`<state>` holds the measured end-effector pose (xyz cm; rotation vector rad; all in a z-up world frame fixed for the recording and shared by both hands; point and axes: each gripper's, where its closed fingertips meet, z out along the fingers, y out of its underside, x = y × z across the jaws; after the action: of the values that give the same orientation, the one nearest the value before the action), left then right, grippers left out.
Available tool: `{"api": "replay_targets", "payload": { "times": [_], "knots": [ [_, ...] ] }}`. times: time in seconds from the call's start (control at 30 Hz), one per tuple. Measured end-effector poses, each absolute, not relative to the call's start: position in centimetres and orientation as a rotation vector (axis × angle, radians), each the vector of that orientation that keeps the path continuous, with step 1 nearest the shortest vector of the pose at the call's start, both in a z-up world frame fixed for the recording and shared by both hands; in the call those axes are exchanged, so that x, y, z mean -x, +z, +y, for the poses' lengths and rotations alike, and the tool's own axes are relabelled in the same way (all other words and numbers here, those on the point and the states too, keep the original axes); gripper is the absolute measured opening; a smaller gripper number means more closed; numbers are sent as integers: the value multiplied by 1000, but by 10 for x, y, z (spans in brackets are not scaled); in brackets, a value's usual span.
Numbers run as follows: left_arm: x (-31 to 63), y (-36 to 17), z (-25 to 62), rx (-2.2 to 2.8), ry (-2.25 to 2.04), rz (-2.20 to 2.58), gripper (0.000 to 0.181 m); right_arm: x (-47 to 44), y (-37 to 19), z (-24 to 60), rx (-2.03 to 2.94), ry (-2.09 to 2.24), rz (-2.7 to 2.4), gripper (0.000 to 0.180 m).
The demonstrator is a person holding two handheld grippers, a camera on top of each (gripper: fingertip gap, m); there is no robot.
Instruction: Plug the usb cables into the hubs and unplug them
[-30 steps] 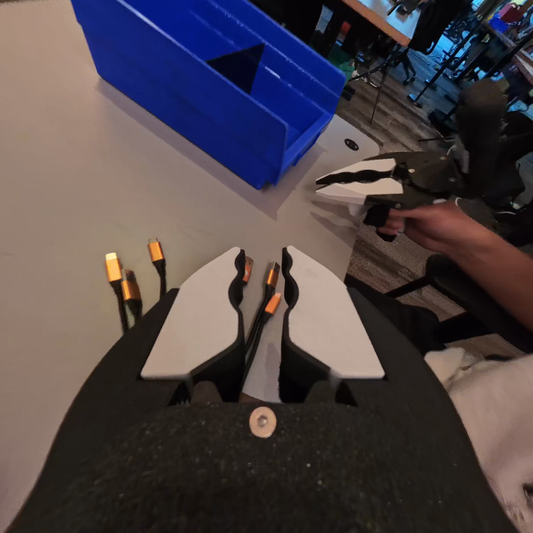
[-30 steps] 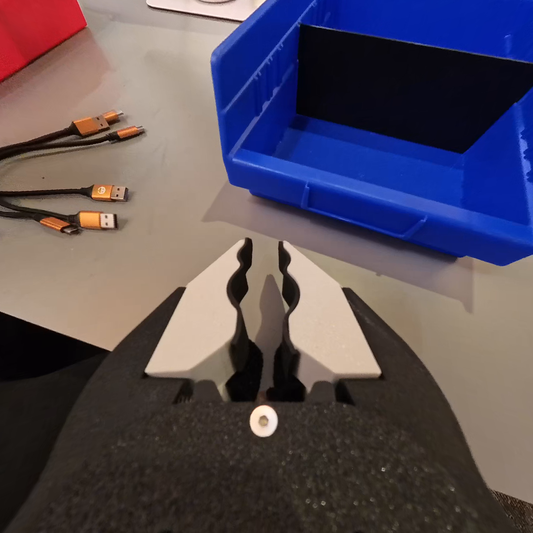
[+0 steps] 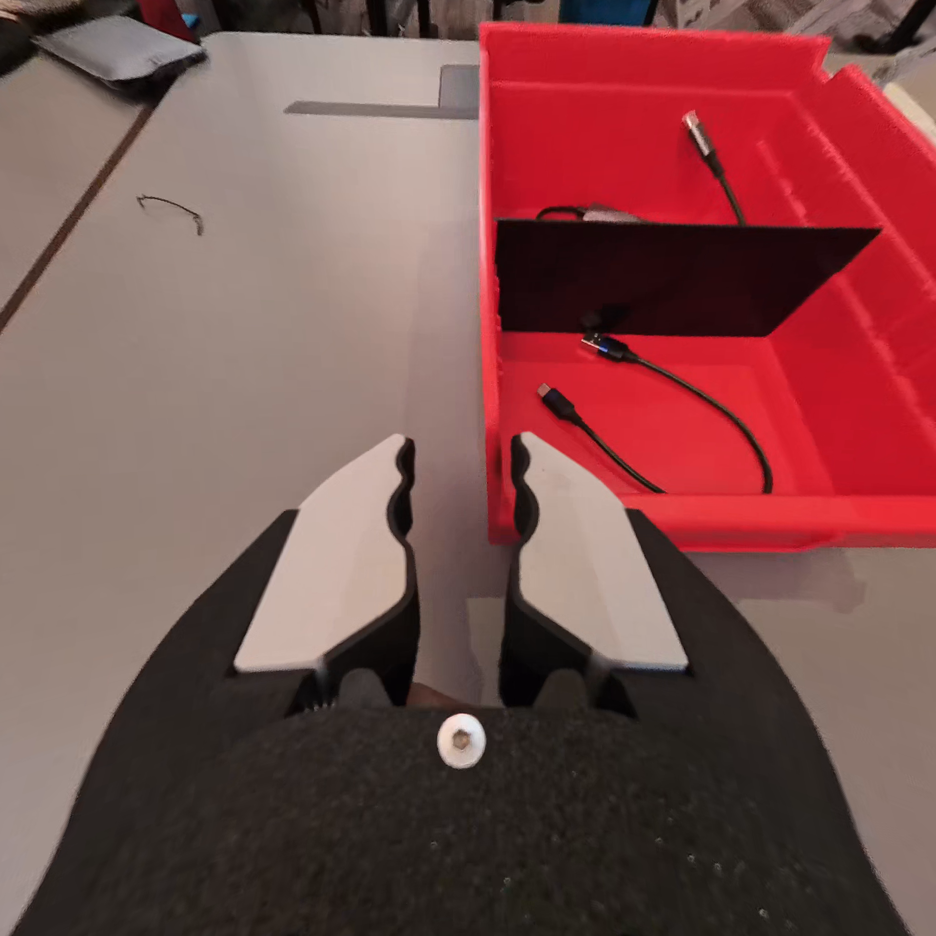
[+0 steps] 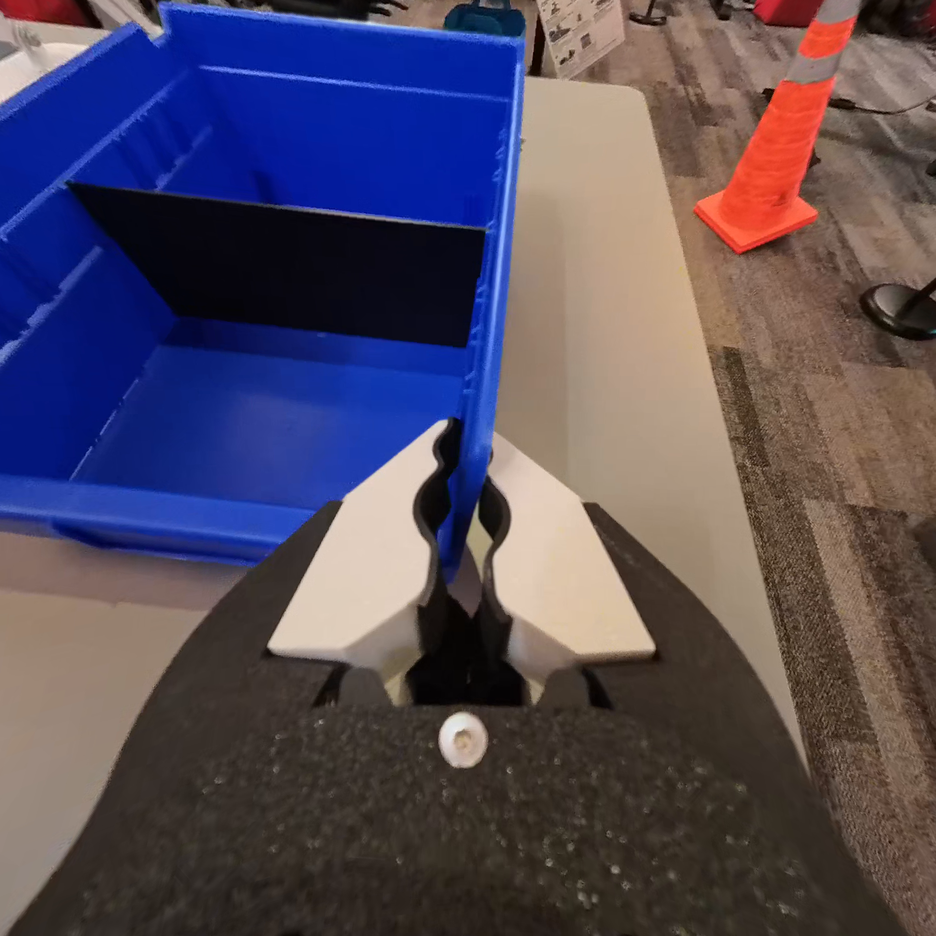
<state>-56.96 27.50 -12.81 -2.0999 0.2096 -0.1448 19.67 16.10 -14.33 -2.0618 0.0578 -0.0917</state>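
My left gripper (image 3: 461, 445) is open and empty, low over the grey table just left of a red bin (image 3: 658, 527). The bin's near compartment holds a black USB cable (image 3: 709, 405) with both plugs free. Behind a black divider (image 3: 658, 278) lie a grey hub (image 3: 608, 215), mostly hidden, and another cable plug (image 3: 699, 137). My right gripper (image 4: 471, 435) is closed down on the right wall of a blue bin (image 4: 152, 511) at its front corner. The wall sits between the fingers. The blue bin is empty.
The blue bin has a black divider (image 4: 278, 283) and stands near the table's right edge (image 4: 709, 405). An orange cone (image 4: 775, 152) stands on the carpet beyond. A short black wire (image 3: 172, 210) and a grey pouch (image 3: 116, 48) lie on the table left of the red bin. My right fingertips sit around 80 centimetres from my left ones.
The left view has swung from the orange-tipped cables to the red bin, and its jaws have opened wider. The right gripper has moved to the blue bin's right front corner and narrowed onto its wall.
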Motion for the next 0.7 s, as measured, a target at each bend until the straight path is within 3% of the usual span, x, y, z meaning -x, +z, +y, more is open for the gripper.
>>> {"api": "replay_targets", "payload": {
  "times": [0.13, 0.3, 0.4, 0.63, 0.67, 0.7],
  "knots": [
    [563, -136, 286, 2099, -171, 253, 3, -193, -143, 173, 2064, 3, 35, 4],
    [562, -135, 293, 2109, -127, 124, 3, -201, -129, 149, 2047, -87, 189, 36],
    [559, -135, 296, 2103, -135, 106, 3, -182, -104, 128, 1976, -133, 229, 36],
    [557, -132, 297, 2062, -273, 200, 4, -28, -99, 111, 1835, 364, 37, 28],
    [556, -130, 295, 2067, -289, 183, 7, -17, -101, 112, 1833, 408, 14, 28],
    [557, -124, 292, 2074, -271, 174, 23, -8, -102, 113, 1827, 444, -12, 28]
  ]
}}
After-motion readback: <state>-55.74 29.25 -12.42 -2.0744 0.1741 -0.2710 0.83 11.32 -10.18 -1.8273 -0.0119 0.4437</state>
